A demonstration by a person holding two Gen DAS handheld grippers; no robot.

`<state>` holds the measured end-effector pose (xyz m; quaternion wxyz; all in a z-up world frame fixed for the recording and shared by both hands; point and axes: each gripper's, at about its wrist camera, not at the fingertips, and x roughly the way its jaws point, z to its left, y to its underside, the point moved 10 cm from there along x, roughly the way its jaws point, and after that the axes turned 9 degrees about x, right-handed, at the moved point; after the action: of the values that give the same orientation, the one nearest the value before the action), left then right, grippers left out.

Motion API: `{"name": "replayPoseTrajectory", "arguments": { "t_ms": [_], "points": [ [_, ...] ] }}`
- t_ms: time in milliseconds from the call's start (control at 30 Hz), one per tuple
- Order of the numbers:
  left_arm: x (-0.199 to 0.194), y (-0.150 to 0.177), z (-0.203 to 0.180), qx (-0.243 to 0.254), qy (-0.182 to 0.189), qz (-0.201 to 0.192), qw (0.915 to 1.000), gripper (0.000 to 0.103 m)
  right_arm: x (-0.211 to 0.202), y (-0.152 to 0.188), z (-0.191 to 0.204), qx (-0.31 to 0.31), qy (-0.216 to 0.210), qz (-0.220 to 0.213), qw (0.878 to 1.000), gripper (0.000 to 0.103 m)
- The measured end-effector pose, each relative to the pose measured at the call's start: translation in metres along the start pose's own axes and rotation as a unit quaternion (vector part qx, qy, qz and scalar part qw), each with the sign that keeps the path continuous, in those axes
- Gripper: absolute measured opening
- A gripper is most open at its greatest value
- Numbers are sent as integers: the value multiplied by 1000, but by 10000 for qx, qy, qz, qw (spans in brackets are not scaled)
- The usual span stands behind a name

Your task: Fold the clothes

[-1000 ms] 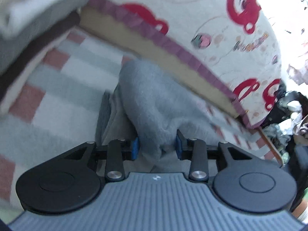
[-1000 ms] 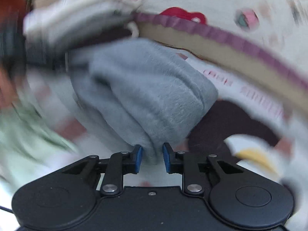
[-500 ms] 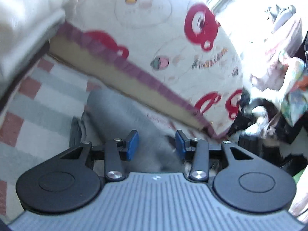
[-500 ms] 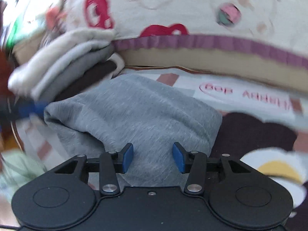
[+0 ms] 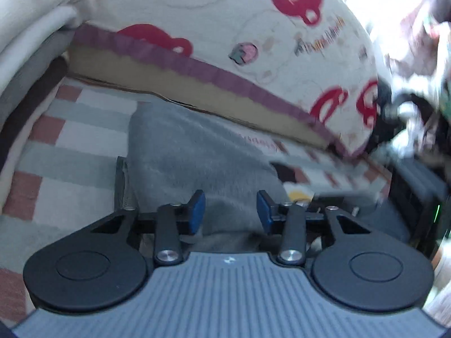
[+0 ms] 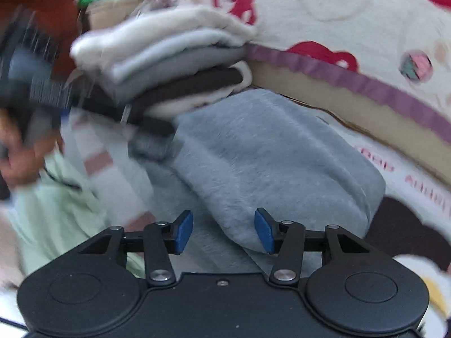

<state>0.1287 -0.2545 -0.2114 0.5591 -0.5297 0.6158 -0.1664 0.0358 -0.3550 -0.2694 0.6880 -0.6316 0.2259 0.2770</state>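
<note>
A folded grey fleece garment [image 5: 194, 155] [image 6: 270, 163] lies on the checked bed cover [image 5: 70, 140], close to the patterned cushion. My left gripper [image 5: 230, 211] is open just over its near edge, blue pads apart with cloth showing between them but not pinched. My right gripper [image 6: 224, 229] is open too, its right pad beside the garment's rounded fold. A stack of folded clothes [image 6: 174, 62], cream, pale grey and dark brown, sits left of the grey garment and touches it. In the right wrist view the other gripper [image 6: 31, 93] appears blurred at the far left, held by a hand.
A big cream cushion [image 5: 253, 28] with red prints and a purple-trimmed foam edge runs along the back. A pale green cloth [image 6: 62, 211] lies at the lower left of the right wrist view. Cluttered bags and clothes [image 5: 417, 129] fill the far right.
Both grippers, shut on the grey garment a second ago, have opened and let it go. The garment now rests folded on the bed, and both views have pulled back slightly.
</note>
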Motion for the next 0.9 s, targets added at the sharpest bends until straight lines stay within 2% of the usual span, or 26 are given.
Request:
{"name": "replayPoseTrajectory", "arguments": {
  "t_ms": [33,133,200,233,300,400,433,467,500,600,700,833,900],
  "points": [
    [2,2,3,3,-74,39,10000,39,3,2,5,-175,2,43,9998,57],
    [7,7,12,14,-297,156,9994,35,-4,5,16,-179,-384,129,9990,57],
    [10,10,17,20,-446,233,9987,34,-18,6,15,153,-736,135,9971,56],
    [11,12,20,24,-520,272,9983,34,-27,6,11,258,-695,83,9972,53],
    [14,15,26,30,-668,350,9971,34,-44,10,0,386,-372,-58,9985,52],
    [18,20,35,41,-890,466,9949,34,-59,27,-27,386,605,-119,9973,49],
    [19,20,36,22,-912,478,9947,34,-60,35,-34,278,908,-46,9955,35],
    [19,20,38,-1,-924,484,9945,34,-56,41,-38,101,1108,82,9938,11],
    [20,20,39,-24,-935,491,9944,34,-52,46,-40,-4,1223,193,9923,6],
    [20,19,42,-143,-922,466,9945,34,-48,44,-39,-143,1535,104,9880,8],
    [19,20,40,-198,-945,421,9944,33,-39,44,-33,-543,1796,52,9822,13],
    [19,19,40,-322,-962,422,9939,34,-38,49,-26,-936,1942,89,9764,17],
    [17,17,41,-472,-957,409,9935,34,-39,46,-27,-855,1889,127,9782,17]
  ]
}}
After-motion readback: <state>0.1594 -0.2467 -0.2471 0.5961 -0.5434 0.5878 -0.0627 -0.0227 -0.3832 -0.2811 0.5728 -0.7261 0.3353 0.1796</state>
